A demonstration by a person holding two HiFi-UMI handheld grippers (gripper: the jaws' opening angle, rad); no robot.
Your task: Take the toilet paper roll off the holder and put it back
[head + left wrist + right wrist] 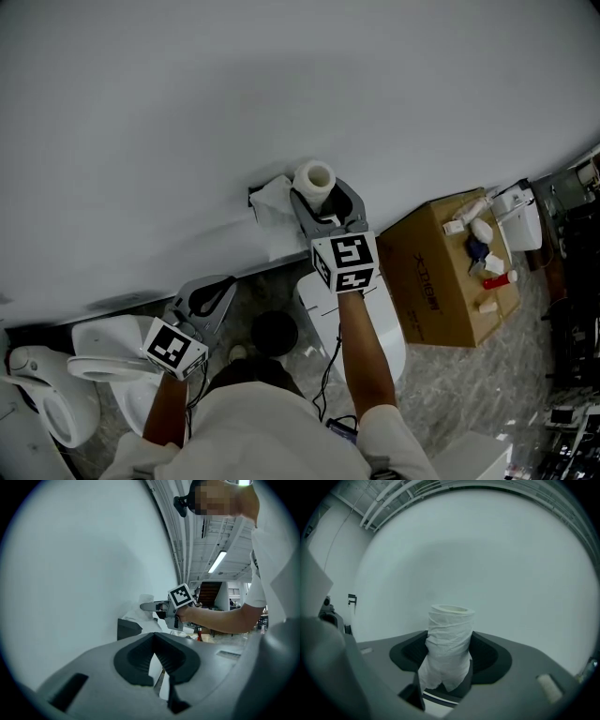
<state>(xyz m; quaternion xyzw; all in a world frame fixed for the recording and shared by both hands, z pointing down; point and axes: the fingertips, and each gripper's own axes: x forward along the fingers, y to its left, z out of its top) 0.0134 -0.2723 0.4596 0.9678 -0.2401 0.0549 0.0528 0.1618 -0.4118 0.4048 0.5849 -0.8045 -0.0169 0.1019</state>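
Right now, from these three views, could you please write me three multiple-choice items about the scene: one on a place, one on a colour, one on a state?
1. Where is the toilet paper roll?
A. on the wall holder
B. between the jaws of the right hand-held gripper
C. on the toilet seat

2. What colour is the cardboard box?
A. blue
B. white
C. brown

3. What does the left hand-held gripper hold?
A. nothing
B. the roll
C. the box

Answers:
1 B, because the right gripper view shows the roll standing between that gripper's jaws.
2 C, because the head view shows plain brown sides.
3 A, because the left gripper view shows nothing between its jaws.
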